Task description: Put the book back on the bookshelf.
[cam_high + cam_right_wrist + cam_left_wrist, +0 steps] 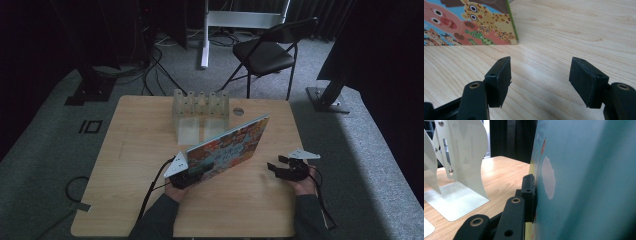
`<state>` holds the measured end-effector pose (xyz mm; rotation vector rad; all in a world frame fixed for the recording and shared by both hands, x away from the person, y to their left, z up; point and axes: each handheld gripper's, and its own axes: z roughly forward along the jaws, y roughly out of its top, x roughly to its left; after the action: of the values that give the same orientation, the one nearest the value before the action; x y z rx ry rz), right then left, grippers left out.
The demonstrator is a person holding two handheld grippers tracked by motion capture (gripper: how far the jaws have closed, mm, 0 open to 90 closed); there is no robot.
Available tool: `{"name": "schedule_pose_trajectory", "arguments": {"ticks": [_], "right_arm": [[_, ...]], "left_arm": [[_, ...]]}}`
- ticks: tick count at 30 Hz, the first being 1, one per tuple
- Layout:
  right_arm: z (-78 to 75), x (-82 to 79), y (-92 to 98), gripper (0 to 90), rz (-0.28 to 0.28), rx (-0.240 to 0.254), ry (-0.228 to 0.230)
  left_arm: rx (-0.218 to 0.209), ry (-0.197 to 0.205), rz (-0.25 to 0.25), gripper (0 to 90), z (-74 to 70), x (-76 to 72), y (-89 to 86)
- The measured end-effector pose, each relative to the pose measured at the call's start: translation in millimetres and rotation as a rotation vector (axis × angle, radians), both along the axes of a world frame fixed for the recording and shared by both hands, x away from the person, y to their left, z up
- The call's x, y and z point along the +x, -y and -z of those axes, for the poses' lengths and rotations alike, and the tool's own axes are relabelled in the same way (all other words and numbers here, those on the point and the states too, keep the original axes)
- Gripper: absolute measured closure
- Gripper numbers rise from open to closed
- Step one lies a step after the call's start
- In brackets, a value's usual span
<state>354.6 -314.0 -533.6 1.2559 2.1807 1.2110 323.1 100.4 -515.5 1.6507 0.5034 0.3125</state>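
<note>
One gripper [192, 176] clamping book [230, 145], rack [461, 170] nearby

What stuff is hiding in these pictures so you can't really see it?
- Left gripper, high view: its fingertips sit behind the picture book.
- Left gripper view: the second jaw is hidden behind the book, whose cover is too close and blurred to read.
- Right gripper view: the book is cut off by the top and left edges.
- White rack, high view: too small and dim to tell what its slots hold.
</note>
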Motion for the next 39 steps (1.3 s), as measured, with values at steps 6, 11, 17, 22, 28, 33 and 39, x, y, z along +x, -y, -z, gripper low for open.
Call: {"name": "schedule_pose_trajectory", "arguments": {"ticks": [6,11,17,22,28,33,39], "right_arm": [[3.2,0.9,-2.3,33.5,0.009,-0.048,-0.01],[5.8,2.1,-3.2,30.8,0.025,-0.088,-0.014],[10.9,2.8,-0.6,30.4,0.033,-0.1,-0.026],[14.6,3.1,0.3,30.2,0.038,-0.108,-0.042],[16.4,3.2,-3.2,28.1,0.036,-0.131,-0.045],[16.7,3.0,-5.5,26.0,0.034,-0.148,-0.043],[16.8,3.2,-5.6,24.9,0.031,-0.146,-0.046]], "left_arm": [[-0.001,-0.004,-0.007,77.9,-0.4,-1.2,0.8],[0.015,0.005,-0.019,78.9,-3.7,-3.9,3.6],[0.034,0.014,-0.017,79.5,-7.5,-5.3,3.3],[0.037,0.011,-0.021,80.7,-10.4,-6.5,-1.6],[0.03,-0.005,-0.019,81.0,-11.3,-7.6,-9.3],[0.035,-0.004,-0.017,81.1,-12.9,-9.0,-11.6],[0.023,-0.01,-0.013,81.2,-16.0,-10.8,-15.9]]}}
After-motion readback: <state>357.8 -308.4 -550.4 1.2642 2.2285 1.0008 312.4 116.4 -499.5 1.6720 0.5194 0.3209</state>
